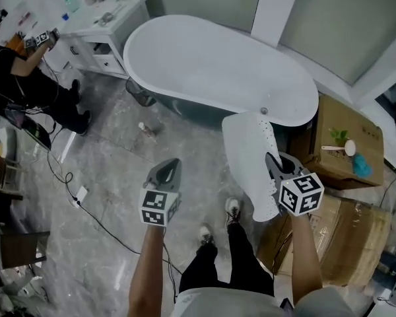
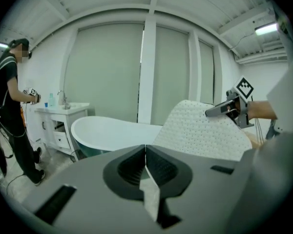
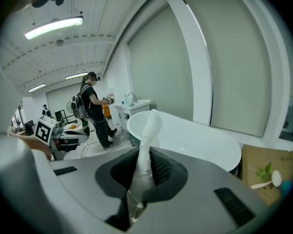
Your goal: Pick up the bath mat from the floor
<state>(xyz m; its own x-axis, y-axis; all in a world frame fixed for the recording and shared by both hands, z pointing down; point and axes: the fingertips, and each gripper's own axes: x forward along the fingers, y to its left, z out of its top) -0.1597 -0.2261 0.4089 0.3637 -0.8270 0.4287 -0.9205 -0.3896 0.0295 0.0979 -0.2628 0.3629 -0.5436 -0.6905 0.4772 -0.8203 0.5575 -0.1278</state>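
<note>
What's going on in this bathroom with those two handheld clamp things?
A person stands by the white bathtub with a gripper in each hand. The right gripper has its jaws clamped on an edge of a white dotted bath mat, holding it up off the floor. The left gripper is empty, with its jaws together. Another person is busy at the vanity in the corner.

Evenly and coolly lit, fairly bright, with a flat grey-green cast. Brightest at the ceiling tube (image 3: 53,27) in the right gripper view and at a second strip light (image 2: 263,29) in the left gripper view. Pale and nearly washed out on the bathtub (image 1: 211,65); faintly glossy on the floor (image 1: 112,177), with only weak, soft shadows. Strongly bowed and black-cornered in both gripper views, soft in the nearest foreground. Slightly soft overall in the head view.
</note>
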